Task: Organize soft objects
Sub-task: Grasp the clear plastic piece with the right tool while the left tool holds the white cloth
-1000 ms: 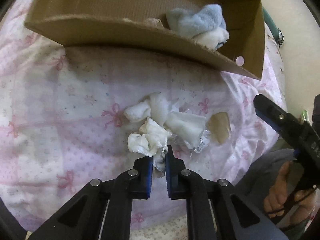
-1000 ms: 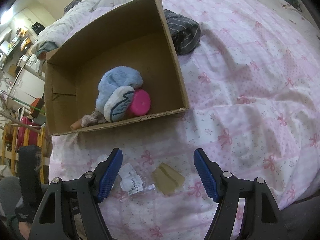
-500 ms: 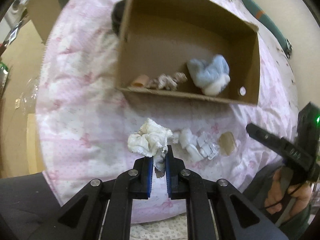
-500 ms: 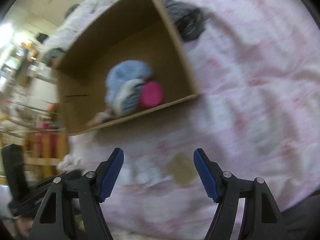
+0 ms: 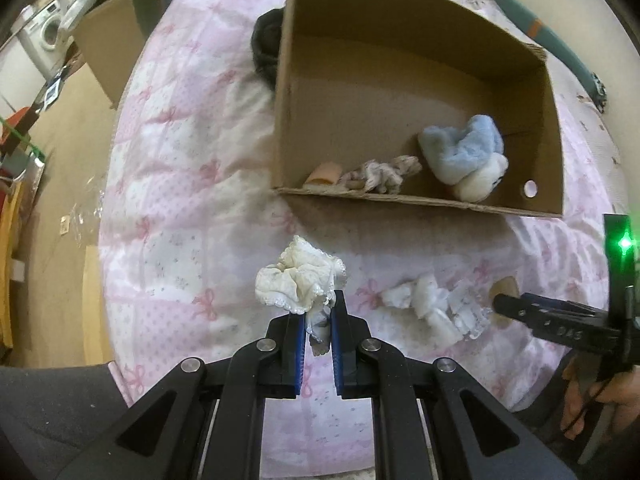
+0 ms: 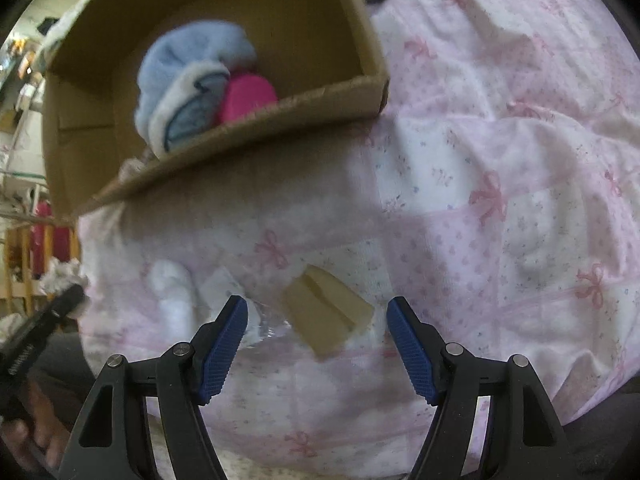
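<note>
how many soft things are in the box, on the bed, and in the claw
In the box: 4 (blue plush, pink toy, speckled cloth, tan piece)
On the bed: 2 (white socks, tan pad)
In the left claw: 1 (lace cloth)
Total: 7

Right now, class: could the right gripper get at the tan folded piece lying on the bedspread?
Probably yes. The right gripper is open, its fingers either side of the tan folded piece, with nothing over it; only crinkly clear wrapping lies beside.
</note>
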`<state>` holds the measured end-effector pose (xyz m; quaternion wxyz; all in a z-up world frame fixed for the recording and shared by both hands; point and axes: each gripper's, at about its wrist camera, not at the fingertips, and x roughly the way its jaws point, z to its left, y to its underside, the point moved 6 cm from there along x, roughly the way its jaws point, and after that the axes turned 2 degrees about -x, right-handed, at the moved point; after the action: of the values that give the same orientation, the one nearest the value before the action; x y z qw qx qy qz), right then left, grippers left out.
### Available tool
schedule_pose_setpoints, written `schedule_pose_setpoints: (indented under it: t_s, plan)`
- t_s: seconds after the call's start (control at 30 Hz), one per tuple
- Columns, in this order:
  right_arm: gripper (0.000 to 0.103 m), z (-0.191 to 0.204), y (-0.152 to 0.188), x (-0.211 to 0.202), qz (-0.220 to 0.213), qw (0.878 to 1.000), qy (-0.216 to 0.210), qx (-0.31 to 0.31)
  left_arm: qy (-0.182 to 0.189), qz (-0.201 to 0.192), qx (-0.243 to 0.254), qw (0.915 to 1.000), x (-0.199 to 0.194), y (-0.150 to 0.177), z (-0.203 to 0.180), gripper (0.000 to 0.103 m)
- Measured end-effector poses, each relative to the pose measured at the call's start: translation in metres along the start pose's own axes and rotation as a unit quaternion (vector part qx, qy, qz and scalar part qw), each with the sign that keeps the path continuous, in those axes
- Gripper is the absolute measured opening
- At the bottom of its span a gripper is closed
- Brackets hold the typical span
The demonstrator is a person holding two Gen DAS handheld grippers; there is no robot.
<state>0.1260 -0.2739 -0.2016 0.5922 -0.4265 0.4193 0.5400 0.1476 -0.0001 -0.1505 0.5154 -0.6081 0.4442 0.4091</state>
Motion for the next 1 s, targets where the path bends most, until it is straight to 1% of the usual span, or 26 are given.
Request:
schedule_pose_setpoints:
  t_s: [0.23,0.27,0.33,0.37,0.4,0.43,0.5,0.53,0.6,0.73,0.83,0.87,0.9,1.0]
  plan:
    - [0.076,0.009,0.002,0.007,0.006,0.999,0.031,-0.028,0.009,-0.002,-0.004,0.9999,-0.004,0.003,-0.002,0.01]
    - [0.072,0.011,0.002,0.009,0.006,0.999,0.039,-0.034,0.01,-0.003,-0.007,0.9999,-0.004,0.003,-0.002,0.01]
    - [0.057,0.015,0.002,0.013,0.008,0.997,0.057,-0.046,0.012,-0.003,-0.01,0.9999,-0.006,0.003,-0.002,0.01]
    - [0.042,0.015,0.002,0.014,0.008,0.996,0.069,-0.051,0.012,-0.003,-0.01,0.9999,-0.007,0.002,-0.003,0.01]
    - [0.037,0.015,0.002,0.015,0.007,0.995,0.079,-0.053,0.011,-0.005,-0.01,0.9999,-0.007,0.002,-0.003,0.01]
    - [0.037,0.015,0.001,0.016,0.006,0.996,0.077,-0.05,0.011,-0.006,-0.009,0.9999,-0.007,0.001,-0.003,0.01]
    - [0.029,0.016,0.001,0.015,0.003,0.996,0.075,-0.049,0.011,-0.009,-0.007,0.9999,-0.008,0.001,-0.002,0.01]
    - [0.028,0.015,0.001,0.014,0.0,0.996,0.072,-0.048,0.01,-0.01,-0.007,0.9999,-0.008,0.001,-0.001,0.01]
    - [0.02,0.016,0.001,0.01,-0.006,0.996,0.068,-0.049,0.007,-0.013,-0.007,0.9999,-0.009,0.001,0.0,0.01]
    - [0.015,0.015,0.001,-0.01,-0.028,0.997,0.049,-0.053,0.001,-0.016,-0.01,0.9998,-0.009,0.001,0.003,0.01]
    - [0.015,0.028,0.0,-0.04,-0.078,0.995,0.012,-0.062,-0.006,-0.018,-0.01,0.9998,-0.008,0.001,0.004,0.01]
    - [0.015,0.034,0.0,-0.051,-0.094,0.993,-0.006,-0.065,-0.008,-0.018,-0.01,0.9998,-0.007,0.001,0.005,0.01]
    - [0.015,0.038,0.002,-0.06,-0.106,0.992,-0.024,-0.067,-0.009,-0.019,-0.01,0.9997,-0.007,0.001,0.005,0.01]
    - [0.015,0.048,0.009,-0.079,-0.128,0.987,-0.052,-0.078,-0.015,-0.023,-0.006,0.9996,-0.007,0.001,0.004,0.01]
